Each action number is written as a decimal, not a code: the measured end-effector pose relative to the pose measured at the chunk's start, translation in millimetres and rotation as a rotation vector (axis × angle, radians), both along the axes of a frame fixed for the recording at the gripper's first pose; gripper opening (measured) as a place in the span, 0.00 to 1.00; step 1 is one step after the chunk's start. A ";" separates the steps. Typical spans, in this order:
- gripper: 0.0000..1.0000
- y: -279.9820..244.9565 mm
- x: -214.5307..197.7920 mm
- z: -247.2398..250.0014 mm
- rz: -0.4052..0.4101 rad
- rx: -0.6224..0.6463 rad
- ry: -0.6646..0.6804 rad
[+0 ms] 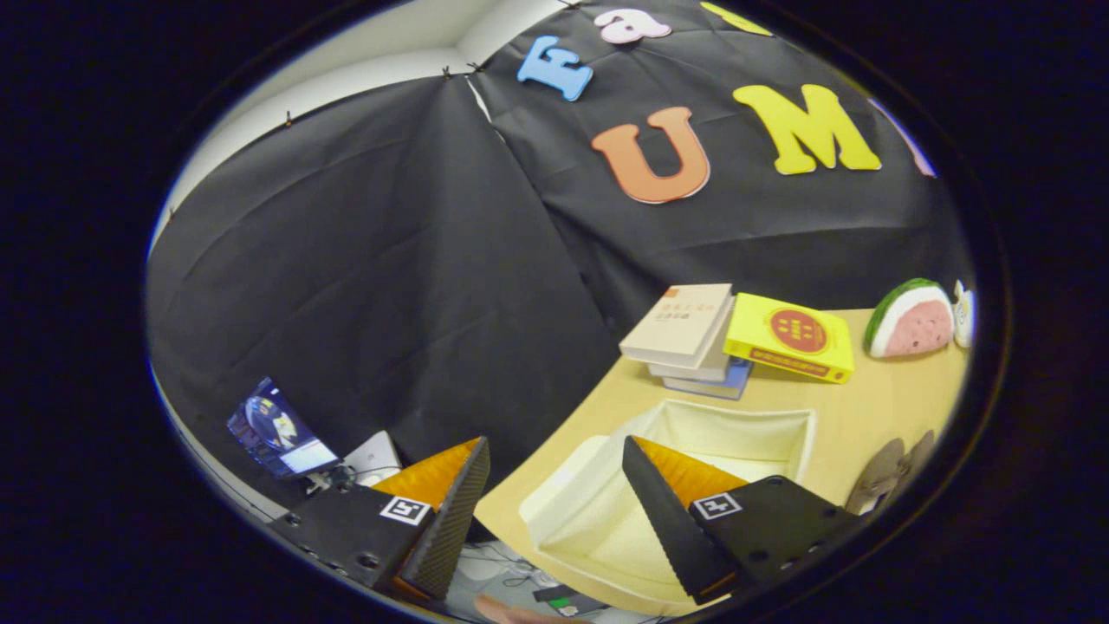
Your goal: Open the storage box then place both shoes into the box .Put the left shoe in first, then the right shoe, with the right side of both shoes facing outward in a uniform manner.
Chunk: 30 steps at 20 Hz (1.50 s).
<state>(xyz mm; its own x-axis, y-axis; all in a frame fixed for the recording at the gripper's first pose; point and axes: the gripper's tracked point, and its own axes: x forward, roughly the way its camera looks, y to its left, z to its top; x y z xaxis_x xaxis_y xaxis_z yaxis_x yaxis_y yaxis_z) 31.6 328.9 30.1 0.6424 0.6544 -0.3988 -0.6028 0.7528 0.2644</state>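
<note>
A cream storage box [762,433] sits on the wooden table with its lid folded toward the table's near edge, so the hollow inside shows bare. My gripper [554,468] hovers open above the near left corner of the table, nothing between its fingers. One finger [663,511] hangs over the box's lid; the other finger [455,507] hangs past the table's edge, over the floor. A brownish shoe [888,472] lies on the table to the right of the box, partly cut off.
Beyond the box, a stack of books [689,338] leans against a yellow book [793,338]. A watermelon-slice toy [910,319] stands at the far right by a small white object [963,314]. A lit screen [277,429] and cables lie on the floor at the left.
</note>
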 end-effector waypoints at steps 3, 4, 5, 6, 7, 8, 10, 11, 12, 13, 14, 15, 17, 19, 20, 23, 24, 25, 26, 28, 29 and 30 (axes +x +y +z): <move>0.94 -61.2 29.1 -12.7 -0.123 -0.047 -0.012; 0.94 -80.1 38.0 -15.8 -0.159 -0.056 -0.018; 0.94 -98.8 47.2 -20.8 -0.193 -0.065 -0.024; 0.94 -118.6 55.3 -26.2 -0.230 -0.080 -0.024; 0.94 -140.7 60.6 -35.0 -0.270 -0.108 -0.019; 0.94 -162.9 66.4 -43.1 -0.312 -0.139 -0.011; 0.94 -204.6 76.6 -60.2 -0.389 -0.187 0.010; 0.94 -224.1 75.0 -67.2 -0.416 -0.204 0.029; 0.94 -240.1 74.8 -75.5 -0.426 -0.219 0.042; 0.94 -255.3 77.7 -86.1 -0.442 -0.239 0.058; 0.94 -271.0 79.1 -96.9 -0.456 -0.261 0.070; 0.94 -287.5 79.3 -108.6 -0.468 -0.293 0.086; 0.94 -317.0 73.8 -134.5 -0.479 -0.364 0.137; 0.91 -338.0 67.1 -159.5 -0.477 -0.433 0.212; 0.90 -345.4 63.8 -168.5 -0.473 -0.461 0.247; 0.83 -352.9 57.6 -188.0 -0.452 -0.499 0.321; 0.83 -354.1 59.6 -191.4 -0.456 -0.506 0.337; 0.78 -354.3 60.8 -196.1 -0.466 -0.515 0.357; 0.70 -355.6 58.9 -199.8 -0.476 -0.532 0.387; 0.54 -355.2 60.2 -210.3 -0.495 -0.544 0.450; 0.46 -353.4 60.3 -215.2 -0.494 -0.543 0.479; 0.38 -351.7 62.3 -216.7 -0.503 -0.542 0.496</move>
